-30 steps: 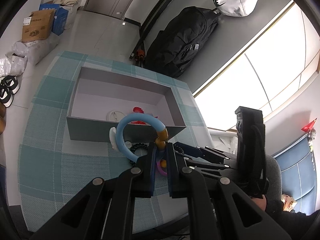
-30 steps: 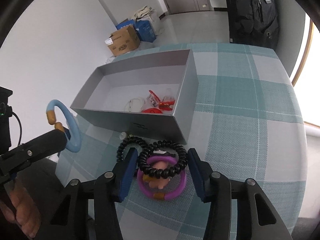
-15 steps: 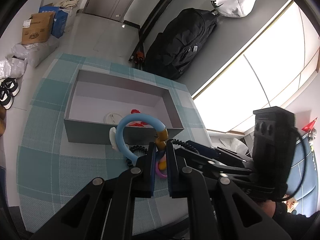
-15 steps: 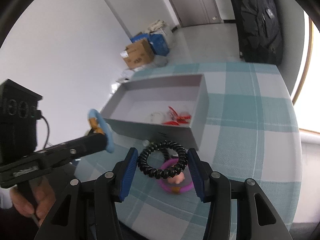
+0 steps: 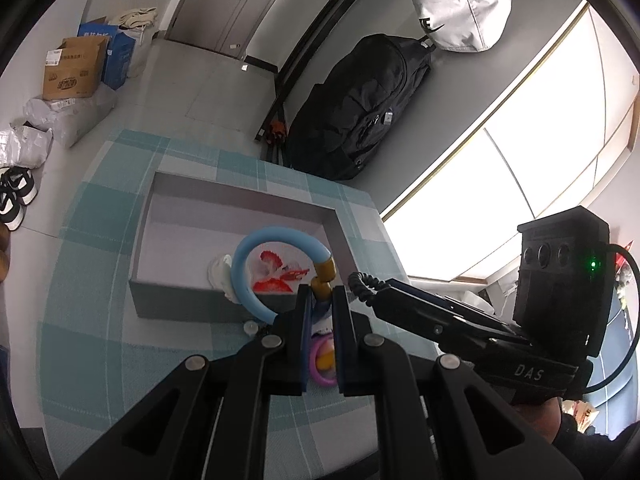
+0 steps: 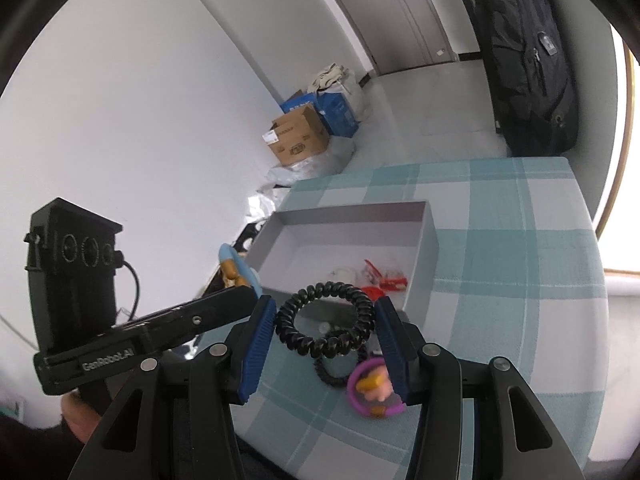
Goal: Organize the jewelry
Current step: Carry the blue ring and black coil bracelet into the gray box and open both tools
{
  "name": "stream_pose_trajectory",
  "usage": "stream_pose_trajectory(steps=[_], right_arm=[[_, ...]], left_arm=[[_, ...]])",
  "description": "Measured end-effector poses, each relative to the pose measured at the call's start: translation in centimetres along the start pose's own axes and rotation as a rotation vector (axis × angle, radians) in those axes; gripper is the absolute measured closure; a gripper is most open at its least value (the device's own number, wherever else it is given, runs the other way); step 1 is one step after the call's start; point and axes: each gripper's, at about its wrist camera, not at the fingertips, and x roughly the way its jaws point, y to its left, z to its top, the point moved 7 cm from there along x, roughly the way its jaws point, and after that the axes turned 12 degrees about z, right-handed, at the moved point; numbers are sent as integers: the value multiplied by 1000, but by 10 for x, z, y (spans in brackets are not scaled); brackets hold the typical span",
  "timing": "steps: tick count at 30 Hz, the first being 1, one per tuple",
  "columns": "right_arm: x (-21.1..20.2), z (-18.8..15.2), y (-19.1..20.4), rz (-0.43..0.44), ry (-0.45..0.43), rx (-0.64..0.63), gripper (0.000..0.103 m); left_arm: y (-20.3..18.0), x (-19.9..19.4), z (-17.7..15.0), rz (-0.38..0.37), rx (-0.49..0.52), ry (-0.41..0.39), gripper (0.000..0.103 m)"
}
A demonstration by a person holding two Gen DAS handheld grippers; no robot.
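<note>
My left gripper is shut on a blue open bangle with gold ends, held above the near wall of the grey box. The bangle also shows in the right wrist view. My right gripper is shut on a black spiral hair tie, lifted above the table just before the box. In the box lie red hair clips and a white ring. A purple bangle and a second black spiral tie lie on the cloth below.
The box sits on a round table with a teal checked cloth. A small white piece lies in front of the box. A black backpack, cardboard boxes and shoes stand on the floor beyond.
Both grippers have risen and moved toward the box. The right gripper has lifted the black spiral tie off the purple bangle; the blue bangle now hangs over the box's near wall.
</note>
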Motion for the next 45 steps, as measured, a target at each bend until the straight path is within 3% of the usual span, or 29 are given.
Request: stream_pose_trajectory(steps=[10, 22, 40, 42, 45], right_arm=[[5, 23, -5, 22, -26, 15, 54], [25, 44, -25, 29, -30, 69, 54], [38, 42, -40, 10, 8, 110, 51], [33, 45, -38, 15, -8, 106, 42], [26, 48, -35, 27, -36, 98, 31]], left_arm=[[7, 13, 18, -23, -40, 9, 98], [13, 37, 31, -43, -66, 74, 98], [13, 52, 32, -15, -77, 135, 97], [14, 52, 31, -4, -73, 142, 92], [16, 52, 31, 9, -81, 145, 67]])
